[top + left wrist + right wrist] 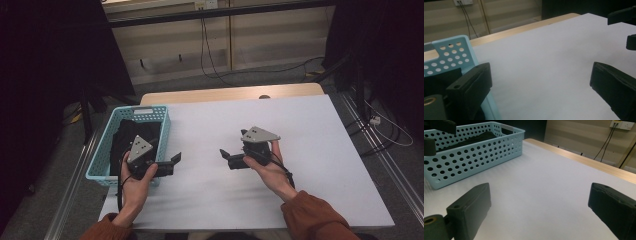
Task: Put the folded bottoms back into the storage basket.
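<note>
Both grippers, left [176,159] and right [223,153], wide apart, empty; dark cloth [131,131] sits in basket [102,159], untouched.

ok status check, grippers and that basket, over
Left gripper open, empty, beside the blue basket. Right gripper open, empty, over the bare white table. Dark cloth lying in the basket, untouched. Nothing between the grippers.

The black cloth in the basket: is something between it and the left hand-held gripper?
Nothing visible blocks it. The left hand-held gripper is open, beside the basket near its right wall, pointing away over the table. The black cloth lies uncovered inside; only that low wall separates them.
</note>
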